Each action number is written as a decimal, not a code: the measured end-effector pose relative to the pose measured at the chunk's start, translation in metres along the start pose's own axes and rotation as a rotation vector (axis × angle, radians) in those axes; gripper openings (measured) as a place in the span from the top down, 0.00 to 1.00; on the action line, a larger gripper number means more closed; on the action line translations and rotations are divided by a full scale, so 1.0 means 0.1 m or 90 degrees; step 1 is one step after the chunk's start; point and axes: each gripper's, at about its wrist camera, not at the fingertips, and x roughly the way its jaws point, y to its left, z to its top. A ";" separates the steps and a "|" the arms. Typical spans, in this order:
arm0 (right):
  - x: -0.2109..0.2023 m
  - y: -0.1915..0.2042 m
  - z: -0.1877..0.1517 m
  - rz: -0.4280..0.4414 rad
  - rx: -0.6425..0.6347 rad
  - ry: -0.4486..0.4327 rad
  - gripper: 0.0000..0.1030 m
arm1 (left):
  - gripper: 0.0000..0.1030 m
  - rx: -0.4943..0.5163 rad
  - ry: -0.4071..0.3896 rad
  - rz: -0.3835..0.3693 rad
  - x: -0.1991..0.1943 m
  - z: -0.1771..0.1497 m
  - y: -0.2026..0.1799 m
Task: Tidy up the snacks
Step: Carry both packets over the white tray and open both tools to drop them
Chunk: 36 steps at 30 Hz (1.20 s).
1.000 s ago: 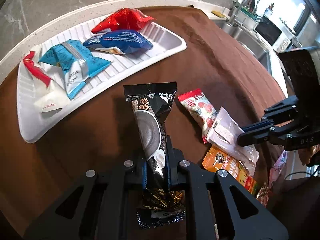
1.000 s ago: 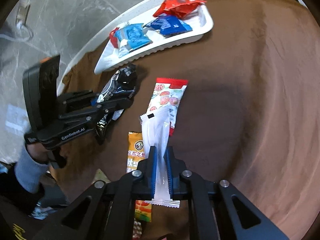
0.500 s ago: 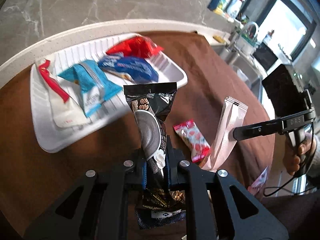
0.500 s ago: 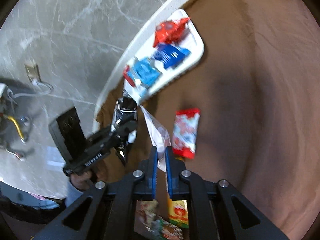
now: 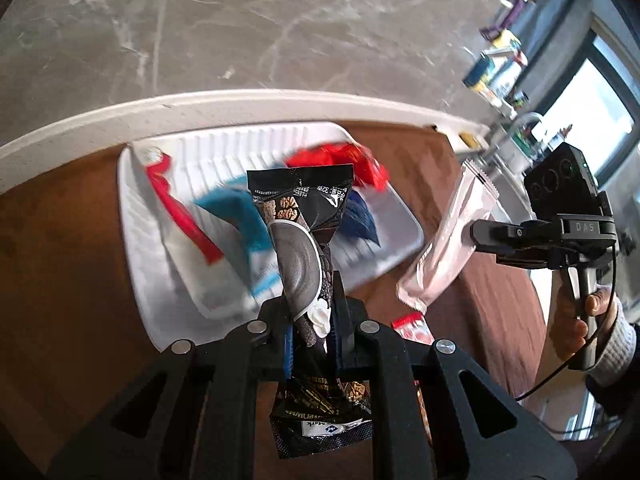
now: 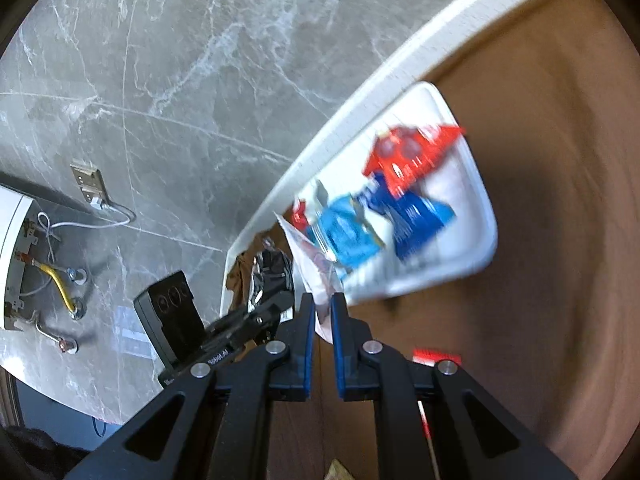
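My left gripper (image 5: 311, 300) is shut on a black snack packet (image 5: 302, 224), held upright above the near edge of the white ribbed tray (image 5: 148, 280). In the tray lie a red packet (image 5: 340, 160), a dark blue packet (image 5: 360, 220), a light blue packet (image 5: 240, 216) and a white-and-red packet (image 5: 180, 208). My right gripper (image 6: 320, 312) is shut on a pale pink-white packet (image 6: 308, 260), lifted in the air near the tray's (image 6: 476, 184) corner. From the left wrist that packet (image 5: 452, 248) hangs tilted beside the tray's right end, with the right gripper (image 5: 476, 236) at its edge.
A brown cloth (image 5: 60, 264) covers the round white-rimmed table (image 5: 200, 108). A red-and-white strawberry packet (image 5: 412, 326) lies on the cloth below the grippers. A person's hand (image 5: 576, 320) grips the right handle. A sink and shelf with bottles (image 5: 500, 76) stand far right; the floor is grey marble (image 6: 160, 80).
Both grippers rose off the cloth and moved toward the tray, each carrying its packet. The pink-white packet left the pile and now hangs by the tray's right end.
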 end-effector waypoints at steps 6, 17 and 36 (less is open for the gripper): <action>0.23 0.09 0.33 -0.012 -0.021 0.003 0.90 | 0.89 -0.029 -0.010 0.010 0.06 0.21 0.21; 0.65 0.10 0.63 -0.113 -0.072 0.015 0.27 | 0.87 -0.098 -0.009 0.085 0.31 0.37 0.58; 0.12 0.32 0.18 -0.057 -0.092 -0.021 0.07 | 0.13 -0.087 -0.125 0.133 -0.17 0.43 0.44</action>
